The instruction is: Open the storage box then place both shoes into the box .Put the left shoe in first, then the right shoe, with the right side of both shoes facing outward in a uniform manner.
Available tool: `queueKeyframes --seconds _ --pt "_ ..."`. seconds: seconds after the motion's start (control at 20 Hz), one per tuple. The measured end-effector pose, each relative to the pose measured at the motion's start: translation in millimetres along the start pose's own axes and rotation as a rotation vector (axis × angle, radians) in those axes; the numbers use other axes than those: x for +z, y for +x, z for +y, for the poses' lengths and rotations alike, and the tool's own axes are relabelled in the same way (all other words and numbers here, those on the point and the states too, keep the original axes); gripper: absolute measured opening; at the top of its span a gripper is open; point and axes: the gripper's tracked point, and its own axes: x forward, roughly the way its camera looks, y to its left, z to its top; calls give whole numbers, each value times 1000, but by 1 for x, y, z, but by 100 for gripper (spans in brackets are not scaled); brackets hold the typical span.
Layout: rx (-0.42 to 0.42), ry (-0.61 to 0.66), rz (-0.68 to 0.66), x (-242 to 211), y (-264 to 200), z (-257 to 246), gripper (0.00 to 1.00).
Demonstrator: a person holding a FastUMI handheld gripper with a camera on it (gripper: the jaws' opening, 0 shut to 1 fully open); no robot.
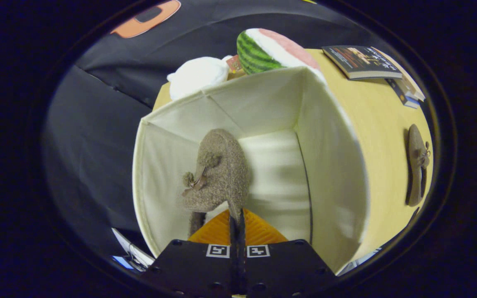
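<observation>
The shoe (220, 169), a brown fuzzy one with a small bow on its upper side, hangs inside the open box (333, 165), held up above the box floor. The gripper (237, 225) is clamped on it: the two orange fingers (213, 231) stand pressed together with only a thin dark line between them, and the shoe's edge is pinched in that line, so both fingers press on the shoe. The shoe rises from the fingertips and leans a little toward the left wall of the box, with its toe pointing away from the fingers toward the far wall. The box is a cream fabric one with straight walls, its top is open, and its pale floor shows beside the shoe on the right. The box stands on a light wooden table (383, 136). On the table to the right of the box, well apart from it, lies the second shoe (417, 165), of the same brown stuff and with the same bow, lying along the table's edge. Beyond the box's far wall there is a plush watermelon slice (263, 49), green striped outside and pink and white on the cut side, and just beside it to the left a white soft thing (197, 74), which I cannot name more exactly. Further to the right, near the far corner of the table, some books (367, 62) lie in a small stack.
</observation>
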Motion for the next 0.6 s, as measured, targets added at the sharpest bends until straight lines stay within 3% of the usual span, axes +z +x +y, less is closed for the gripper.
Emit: queueKeyframes --seconds 0.3,0.35,0.6 --pt "6 -17 42 -5 19 5 1" --pt "22 -19 39 -5 19 7 7" --pt "66 -61 28 -13 -17 11 58"
